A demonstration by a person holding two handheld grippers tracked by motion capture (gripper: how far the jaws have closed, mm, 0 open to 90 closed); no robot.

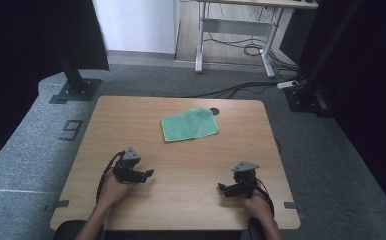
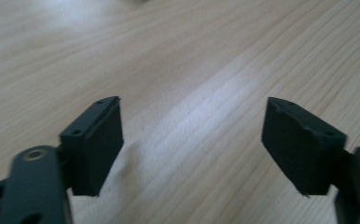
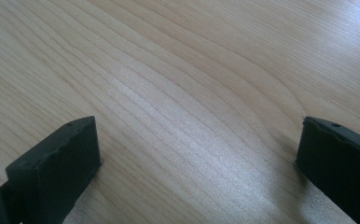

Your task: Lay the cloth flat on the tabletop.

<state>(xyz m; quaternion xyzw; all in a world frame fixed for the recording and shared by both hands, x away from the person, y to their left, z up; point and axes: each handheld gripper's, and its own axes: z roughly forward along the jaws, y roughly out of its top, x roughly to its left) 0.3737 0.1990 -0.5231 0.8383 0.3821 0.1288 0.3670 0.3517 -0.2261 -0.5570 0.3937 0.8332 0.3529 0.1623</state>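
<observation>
On the near half of the wooden table [image 1: 131, 125]: left gripper [image 1: 148, 173] and right gripper [image 1: 221, 187], both spread and empty; green cloth [image 1: 189, 124] well apart at the far middle, untouched; next move likely a forward reach to it.

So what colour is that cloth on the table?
Green. The cloth shows best in the high view, lying on the wooden table.

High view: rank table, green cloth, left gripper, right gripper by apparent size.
1. table
2. green cloth
3. left gripper and right gripper: they look about alike, so no ranking between them.
</observation>
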